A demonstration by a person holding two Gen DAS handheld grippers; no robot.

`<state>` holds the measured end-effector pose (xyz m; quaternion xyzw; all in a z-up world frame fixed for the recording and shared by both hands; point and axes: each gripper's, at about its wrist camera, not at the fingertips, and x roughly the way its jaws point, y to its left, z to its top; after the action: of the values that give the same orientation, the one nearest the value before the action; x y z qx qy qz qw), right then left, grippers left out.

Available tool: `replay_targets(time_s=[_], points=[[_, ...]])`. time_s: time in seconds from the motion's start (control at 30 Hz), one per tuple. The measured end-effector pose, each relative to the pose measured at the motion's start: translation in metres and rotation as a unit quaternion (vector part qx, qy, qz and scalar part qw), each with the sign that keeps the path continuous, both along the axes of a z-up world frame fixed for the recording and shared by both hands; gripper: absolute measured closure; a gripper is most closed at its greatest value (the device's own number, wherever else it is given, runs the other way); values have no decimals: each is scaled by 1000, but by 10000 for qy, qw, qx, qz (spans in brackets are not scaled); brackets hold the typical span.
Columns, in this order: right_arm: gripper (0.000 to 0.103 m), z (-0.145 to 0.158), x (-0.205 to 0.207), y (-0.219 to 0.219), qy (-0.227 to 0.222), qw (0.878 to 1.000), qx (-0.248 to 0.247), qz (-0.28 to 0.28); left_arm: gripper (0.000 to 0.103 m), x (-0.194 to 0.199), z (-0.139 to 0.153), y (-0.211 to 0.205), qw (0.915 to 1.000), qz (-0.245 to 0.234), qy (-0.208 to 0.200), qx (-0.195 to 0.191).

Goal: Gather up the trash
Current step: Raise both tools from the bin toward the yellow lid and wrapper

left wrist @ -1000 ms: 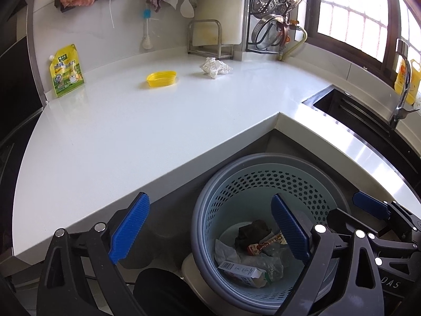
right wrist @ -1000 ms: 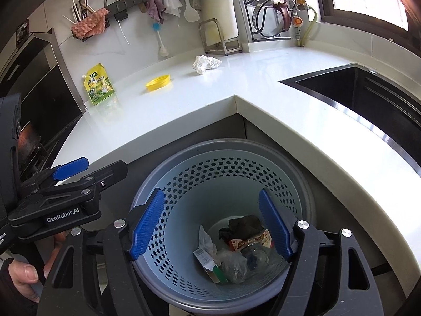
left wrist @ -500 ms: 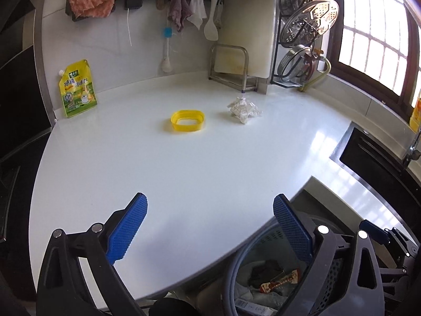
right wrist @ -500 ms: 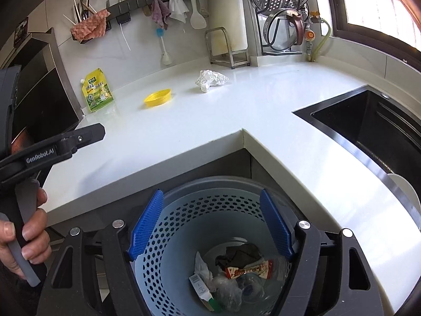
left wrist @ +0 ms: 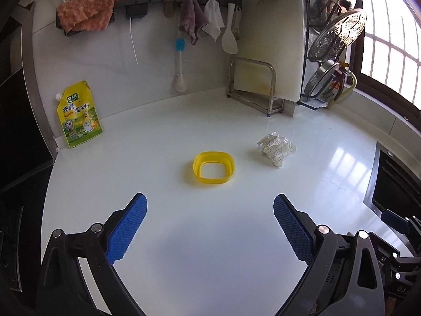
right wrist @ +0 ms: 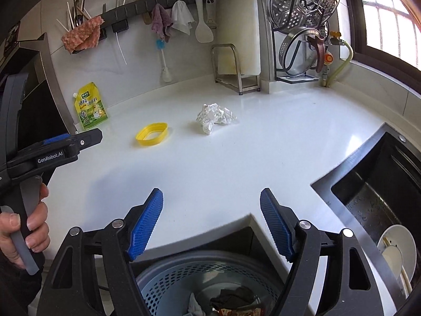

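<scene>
Counter: the glossy white corner countertop (left wrist: 210, 250) is running back to a wall rail hung with cloths.
Sink: the dark steel sink (right wrist: 373, 192) is sitting at the right.
Bin: the grey perforated plastic basket (right wrist: 184, 284) is standing below the counter edge, holding wrappers.
Left gripper (left wrist: 209, 212): hovering over the counter, blue pads spread wide, holding nothing.
Right gripper (right wrist: 211, 210): hovering above the basket, fingers apart, holding nothing.
Trash: the crumpled white paper wrapper (left wrist: 276, 148) is lying just right of the yellow plastic square ring (left wrist: 213, 167).
Pouch: the yellow spouted seasoning pouch (left wrist: 78, 114) is leaning on the wall.

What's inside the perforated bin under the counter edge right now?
In the right wrist view the bin holds crumpled white paper, a dark wad and a red-printed wrapper. The right gripper and the frame edge hide the rest; its bottom isn't visible.
</scene>
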<state>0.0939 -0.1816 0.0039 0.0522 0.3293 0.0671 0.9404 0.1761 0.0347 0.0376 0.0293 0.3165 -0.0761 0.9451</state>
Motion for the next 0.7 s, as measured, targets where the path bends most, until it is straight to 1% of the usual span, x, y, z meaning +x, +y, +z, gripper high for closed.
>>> replay_targets(time_s=[0.13,0.27,0.43,0.53,0.63,0.7], points=[[30,7,31,5,-28,9998,-148,122,8,21,-1,-3,10000,43,33,-1],[30,12,63,5,-4,9997,-85,216,7,42,-7,-6,9998,144,128,-44],[28,9,105,3,130,9996,-36,228,7,71,-29,-4,9979,384,523,-84],[28,4,127,3,207,9995,-118,212,7,85,-40,-1,9959,544,711,-86],[28,-2,148,5,269,9991,-216,241,7,97,-47,1,9939,622,903,-115],[28,-5,160,7,281,9989,-233,299,7,104,-50,1,9934,623,956,-99]])
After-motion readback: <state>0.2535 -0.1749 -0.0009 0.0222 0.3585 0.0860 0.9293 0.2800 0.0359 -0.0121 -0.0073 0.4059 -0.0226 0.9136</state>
